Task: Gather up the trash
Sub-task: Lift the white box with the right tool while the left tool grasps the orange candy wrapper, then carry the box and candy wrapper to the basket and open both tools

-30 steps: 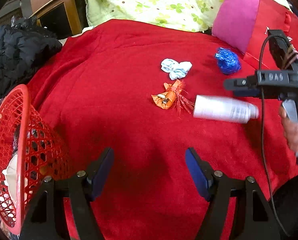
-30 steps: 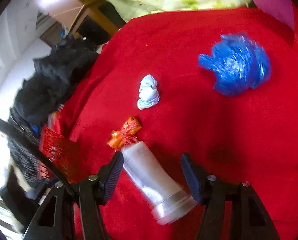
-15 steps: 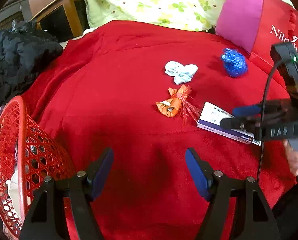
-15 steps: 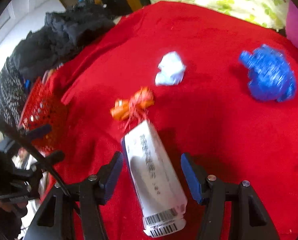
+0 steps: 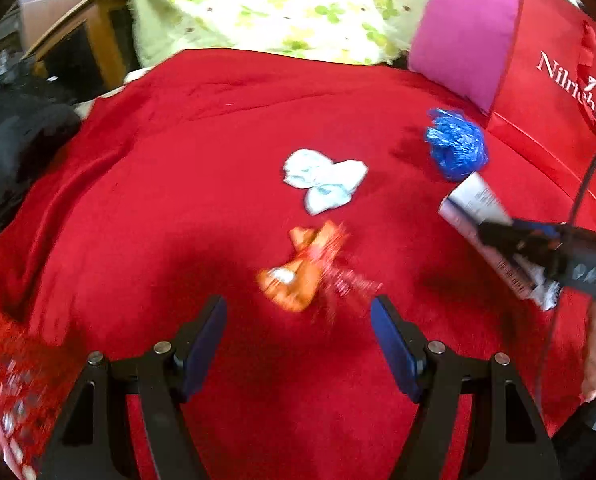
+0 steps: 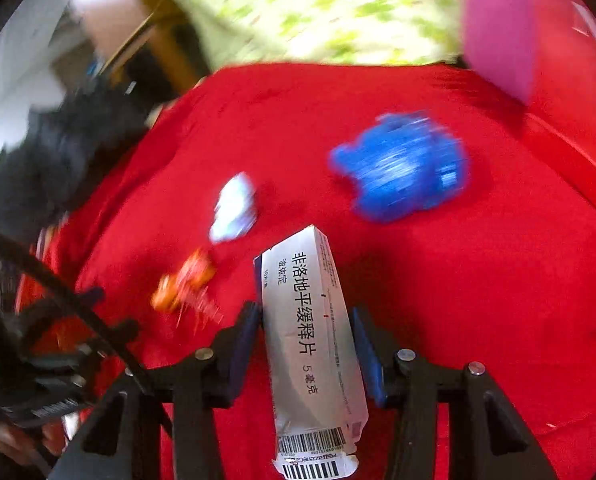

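Red blanket (image 5: pixel 201 184) w/ blurred trash; right gripper (image 6: pixel 304 344) clamped on box (image 6: pixel 312 344), left gripper (image 5: pixel 298 344) apart, empty.

We see a white medicine box (image 6: pixel 312 344) clamped lengthwise, barcode end nearest. On the red blanket (image 5: pixel 185 216) lie an orange wrapper (image 5: pixel 302 276), white tissue (image 5: pixel 324 180) and blue bag (image 5: pixel 456 148).

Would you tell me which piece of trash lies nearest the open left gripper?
The orange wrapper, just ahead of the left gripper; the white tissue and blue bag lie farther.
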